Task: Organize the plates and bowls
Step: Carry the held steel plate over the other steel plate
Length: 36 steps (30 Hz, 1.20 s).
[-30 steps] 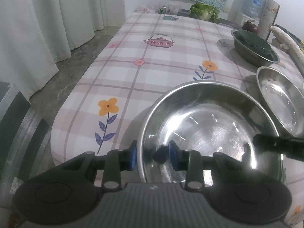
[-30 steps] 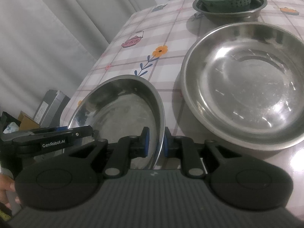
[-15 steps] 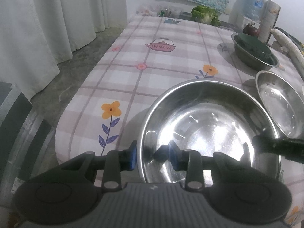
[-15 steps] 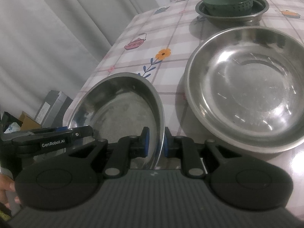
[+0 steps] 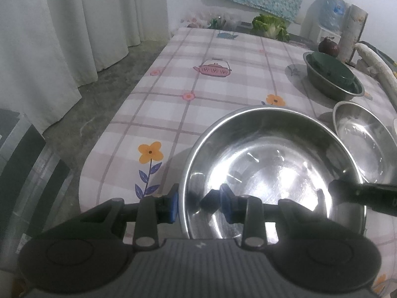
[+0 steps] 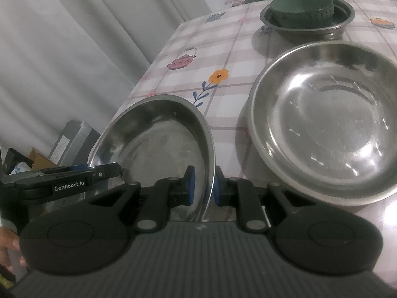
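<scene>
A steel bowl (image 5: 273, 164) is held above the near end of the table by both grippers. My left gripper (image 5: 198, 202) is shut on its near-left rim. My right gripper (image 6: 203, 188) is shut on its right rim, and the bowl (image 6: 158, 139) shows tilted in the right wrist view. The right gripper's finger also shows in the left wrist view (image 5: 359, 193). A second, wider steel bowl (image 6: 327, 121) rests on the table just right of the held one; it also shows in the left wrist view (image 5: 364, 139).
A steel basin with a dark green bowl upside down in it (image 6: 305, 15) stands farther back (image 5: 332, 79). Lettuce (image 5: 270, 26), a water jug (image 5: 330, 7) and a paper roll (image 5: 352, 32) are at the far end. The tablecloth edge (image 5: 99, 149) drops to the floor at left.
Both grippers have lifted the held bowl higher and pulled back a little; the table and the other bowls look farther away. Both grips are unchanged.
</scene>
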Each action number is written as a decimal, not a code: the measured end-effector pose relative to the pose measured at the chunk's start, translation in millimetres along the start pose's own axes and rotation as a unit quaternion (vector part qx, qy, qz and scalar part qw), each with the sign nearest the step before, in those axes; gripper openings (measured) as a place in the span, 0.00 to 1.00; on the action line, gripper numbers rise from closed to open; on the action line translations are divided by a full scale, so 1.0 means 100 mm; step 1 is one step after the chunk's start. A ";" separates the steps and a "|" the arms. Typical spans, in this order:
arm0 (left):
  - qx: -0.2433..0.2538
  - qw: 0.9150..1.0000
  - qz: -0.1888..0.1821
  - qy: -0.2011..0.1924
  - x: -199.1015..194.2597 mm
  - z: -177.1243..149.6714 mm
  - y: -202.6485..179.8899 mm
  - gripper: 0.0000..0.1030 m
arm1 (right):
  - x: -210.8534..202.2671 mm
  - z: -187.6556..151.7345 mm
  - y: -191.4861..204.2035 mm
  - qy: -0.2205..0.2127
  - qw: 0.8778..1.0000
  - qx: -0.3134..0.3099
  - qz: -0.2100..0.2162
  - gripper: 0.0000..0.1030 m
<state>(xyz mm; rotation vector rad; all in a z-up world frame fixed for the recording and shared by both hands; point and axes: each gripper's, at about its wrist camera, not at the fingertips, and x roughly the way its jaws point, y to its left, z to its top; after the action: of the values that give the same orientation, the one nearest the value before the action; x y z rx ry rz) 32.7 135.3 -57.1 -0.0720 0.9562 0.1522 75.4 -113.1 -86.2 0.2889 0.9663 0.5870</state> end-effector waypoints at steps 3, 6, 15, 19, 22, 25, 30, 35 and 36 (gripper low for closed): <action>0.003 1.000 0.001 -0.003 -0.03 0.02 -0.01 0.34 | -0.02 0.02 0.01 -0.004 1.000 -0.001 0.001 0.15; 0.005 1.000 0.002 -0.009 -0.06 0.06 -0.02 0.34 | -0.05 0.04 0.02 -0.008 1.000 -0.001 0.002 0.15; 0.011 1.000 0.002 -0.020 -0.13 0.17 -0.09 0.34 | -0.14 0.09 0.03 -0.024 1.000 0.001 0.002 0.15; 0.015 1.000 -0.001 -0.025 -0.15 0.21 -0.13 0.34 | -0.19 0.10 0.00 -0.031 1.000 0.004 0.001 0.15; 0.017 0.999 -0.003 -0.028 -0.17 0.24 -0.17 0.34 | -0.22 0.13 -0.02 -0.036 0.999 0.006 0.000 0.15; 0.020 0.999 -0.005 -0.030 -0.19 0.27 -0.21 0.34 | -0.26 0.14 -0.04 -0.042 0.999 0.009 -0.001 0.15; 0.027 0.999 -0.007 -0.032 -0.20 0.30 -0.28 0.34 | -0.32 0.16 -0.09 -0.048 0.999 0.014 -0.003 0.15; 0.036 0.999 -0.011 -0.038 -0.22 0.36 -0.38 0.34 | -0.40 0.16 -0.16 -0.055 0.998 0.022 -0.006 0.15; 0.038 0.998 -0.013 -0.039 -0.23 0.38 -0.41 0.34 | -0.42 0.17 -0.18 -0.057 0.998 0.024 -0.006 0.15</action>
<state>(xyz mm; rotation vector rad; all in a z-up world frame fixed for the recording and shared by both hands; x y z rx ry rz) 57.1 97.4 -17.3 -0.0073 0.8817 0.0939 77.4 -151.7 -57.0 0.3557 0.8720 0.5307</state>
